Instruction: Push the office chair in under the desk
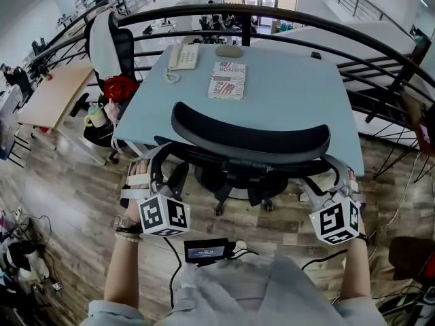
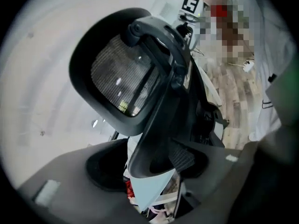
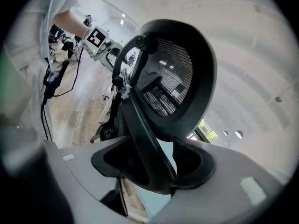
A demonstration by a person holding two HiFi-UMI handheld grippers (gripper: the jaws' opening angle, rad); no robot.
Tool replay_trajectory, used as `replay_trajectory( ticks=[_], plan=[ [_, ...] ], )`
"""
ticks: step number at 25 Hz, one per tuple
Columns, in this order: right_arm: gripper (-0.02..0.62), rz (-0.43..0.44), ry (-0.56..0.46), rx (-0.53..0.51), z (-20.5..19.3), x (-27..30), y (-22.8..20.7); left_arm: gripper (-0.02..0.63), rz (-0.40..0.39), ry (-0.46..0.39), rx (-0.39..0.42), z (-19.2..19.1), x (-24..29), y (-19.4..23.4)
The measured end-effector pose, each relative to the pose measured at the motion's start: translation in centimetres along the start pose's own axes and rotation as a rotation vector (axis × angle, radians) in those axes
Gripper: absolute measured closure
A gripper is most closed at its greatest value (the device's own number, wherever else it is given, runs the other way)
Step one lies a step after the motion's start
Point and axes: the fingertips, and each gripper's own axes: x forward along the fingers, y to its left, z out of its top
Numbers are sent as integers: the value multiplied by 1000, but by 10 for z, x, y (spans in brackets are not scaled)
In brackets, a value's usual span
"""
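Head view: the office chair (image 1: pixel 251 138) stands with its seat under the desk (image 1: pixel 292 80), with the left gripper (image 1: pixel 163 167) and right gripper (image 1: pixel 334 175) at its 2 sides. Left gripper view: the jaws are spread and released, with the chair frame (image 2: pixel 159 125) between them. Right gripper view: the jaws are likewise released around the chair frame (image 3: pixel 145 139).

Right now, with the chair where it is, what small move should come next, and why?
Probably draw both grippers straight back. The office chair already sits tucked against the desk, and the left gripper and right gripper both stand open around its back frame.
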Motion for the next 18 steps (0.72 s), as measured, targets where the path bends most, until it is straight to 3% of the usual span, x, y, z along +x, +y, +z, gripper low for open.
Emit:
replay_trajectory(
  ticks=[9, 12, 18],
  plan=[
    [331, 46, -213, 290, 52, -30, 18, 362, -64, -197, -336, 55, -35, -8],
    [378, 22, -238, 368, 57, -34, 21, 422, -80, -251, -459, 66, -43, -10],
    [496, -17, -270, 445, 67, -37, 26, 529, -117, -278, -541, 76, -50, -20]
  ],
)
